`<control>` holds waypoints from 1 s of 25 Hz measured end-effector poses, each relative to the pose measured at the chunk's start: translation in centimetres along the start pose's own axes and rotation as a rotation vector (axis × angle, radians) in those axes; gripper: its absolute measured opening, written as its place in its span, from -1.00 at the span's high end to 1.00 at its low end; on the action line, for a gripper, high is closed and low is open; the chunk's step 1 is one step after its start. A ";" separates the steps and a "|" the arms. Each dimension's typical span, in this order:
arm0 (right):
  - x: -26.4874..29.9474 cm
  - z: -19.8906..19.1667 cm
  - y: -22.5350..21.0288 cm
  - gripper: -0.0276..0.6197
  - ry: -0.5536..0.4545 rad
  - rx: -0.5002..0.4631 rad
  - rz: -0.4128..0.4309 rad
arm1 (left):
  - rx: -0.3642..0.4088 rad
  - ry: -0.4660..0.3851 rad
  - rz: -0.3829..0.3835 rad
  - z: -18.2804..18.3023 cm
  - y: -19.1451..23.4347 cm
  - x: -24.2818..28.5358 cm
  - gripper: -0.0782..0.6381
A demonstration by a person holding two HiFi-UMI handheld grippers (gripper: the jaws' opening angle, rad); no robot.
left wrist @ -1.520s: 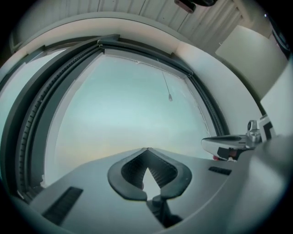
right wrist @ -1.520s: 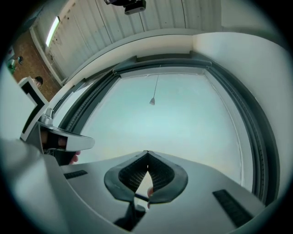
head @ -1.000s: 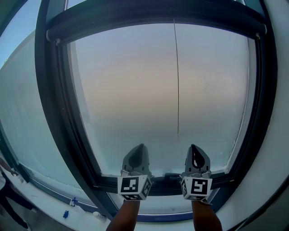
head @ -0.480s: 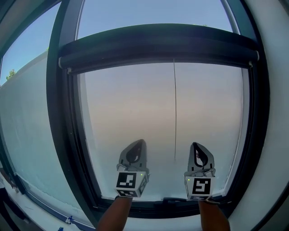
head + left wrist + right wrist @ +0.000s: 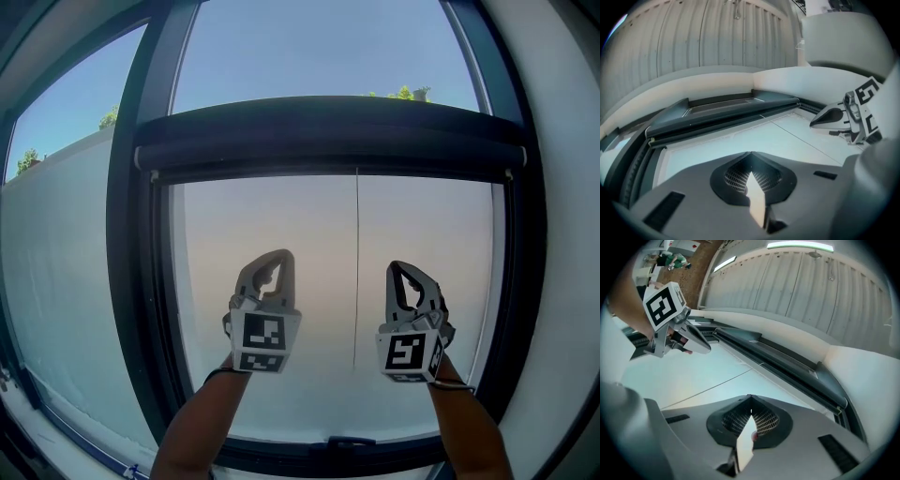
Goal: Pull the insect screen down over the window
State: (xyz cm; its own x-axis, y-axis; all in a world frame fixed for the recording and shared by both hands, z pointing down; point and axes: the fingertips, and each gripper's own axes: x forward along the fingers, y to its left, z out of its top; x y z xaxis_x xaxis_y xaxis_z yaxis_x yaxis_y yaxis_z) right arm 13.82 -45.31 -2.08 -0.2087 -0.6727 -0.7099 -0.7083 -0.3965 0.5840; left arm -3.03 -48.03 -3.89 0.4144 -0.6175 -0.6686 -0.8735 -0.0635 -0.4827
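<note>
While both grippers are raised in front of the glass, the pull itself has not begun. The insect screen [image 5: 328, 139] sits rolled in its dark housing across the top of the lower pane, and no mesh edge shows below it as far as I can tell. The left gripper [image 5: 280, 255] has its jaws pressed together on nothing, and the right gripper [image 5: 397, 268] is the same, closed and empty. Both hang below the housing and apart from it, one on each side of the thin pull cord [image 5: 356, 272] that drops down the middle of the pane. Neither touches the cord.

By my read, what is left is to reach the housing's bottom bar or the cord, grab it, and draw the screen down to the lower window frame [image 5: 281, 457].

Several things are hard to make out:
- Whether the pale haze in the pane is a wall outside or mesh.
- The cord's lower end, which is too thin to read.
- A small fitting on the bottom frame, which is unclear.
- The forearms, which are cut off at the picture edge.
</note>
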 end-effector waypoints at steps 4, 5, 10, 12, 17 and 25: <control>2.6 1.5 -1.6 0.90 -0.010 -0.110 0.004 | 0.127 0.038 0.005 0.9 1.4 2.7 0.78; 3.1 1.9 -1.9 0.90 -0.012 -0.146 0.006 | 0.147 0.049 0.005 1.2 1.8 3.3 0.78; 5.7 3.8 -3.2 0.90 0.014 -0.330 0.022 | 0.294 0.070 0.031 3.7 3.9 5.9 0.78; 6.7 4.5 -3.8 0.90 0.024 -0.377 0.025 | 0.378 0.080 0.051 4.8 4.6 6.8 0.78; 8.8 5.6 -5.1 0.90 0.039 -0.544 0.021 | 0.599 0.098 0.060 7.0 5.4 8.6 0.78; 10.8 6.1 -5.7 0.75 0.072 -0.653 0.036 | 0.810 0.147 -0.001 7.6 4.7 10.5 0.55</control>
State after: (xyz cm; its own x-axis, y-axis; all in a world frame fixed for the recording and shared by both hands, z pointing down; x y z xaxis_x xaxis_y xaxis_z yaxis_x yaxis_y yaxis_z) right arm 11.51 -46.55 -15.46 -0.1632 -0.7234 -0.6708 -0.1418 -0.6557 0.7416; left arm -0.82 -48.89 -17.49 0.3281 -0.7180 -0.6138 -0.3948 0.4861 -0.7797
